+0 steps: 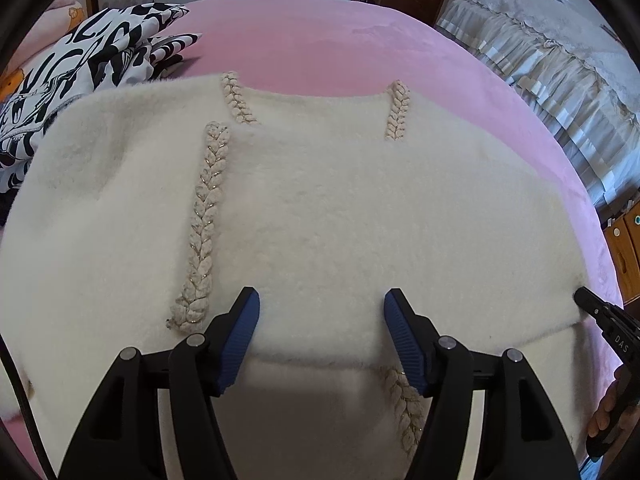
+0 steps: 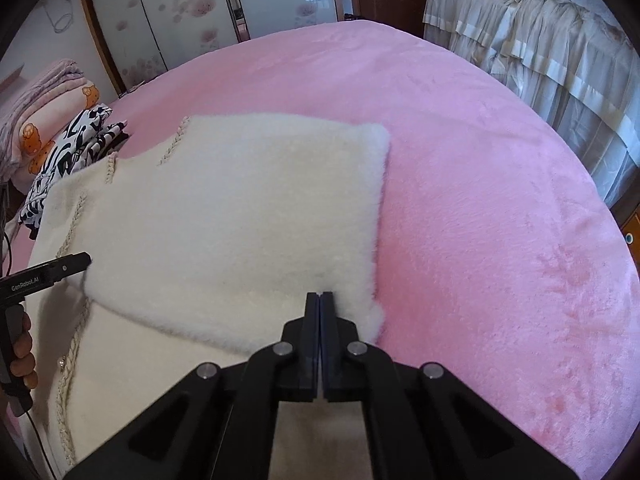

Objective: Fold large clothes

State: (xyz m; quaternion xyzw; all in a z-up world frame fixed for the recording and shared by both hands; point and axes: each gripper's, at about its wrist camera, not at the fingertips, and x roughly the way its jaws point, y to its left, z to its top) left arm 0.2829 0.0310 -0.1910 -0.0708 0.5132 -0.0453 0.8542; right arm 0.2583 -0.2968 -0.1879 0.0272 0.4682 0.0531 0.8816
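Note:
A fluffy cream sweater (image 1: 320,208) with braided beige trim (image 1: 206,220) lies on the pink bed, one part folded over the rest. My left gripper (image 1: 322,308) is open, its blue pads just above the folded edge. In the right wrist view my right gripper (image 2: 320,296) is shut at the near edge of the sweater's (image 2: 240,216) folded flap; whether it pinches the fabric is not clear. The right gripper also shows in the left wrist view (image 1: 580,294) at the flap's right corner. The left gripper also shows in the right wrist view (image 2: 86,259) at the flap's left edge.
The pink bedspread (image 2: 480,200) stretches far and right. A black-and-white patterned garment (image 1: 80,64) and pink bedding with orange bears (image 2: 44,120) lie at the far left. A lace-covered piece of furniture (image 2: 540,40) stands to the right, wardrobe doors and a wooden door behind.

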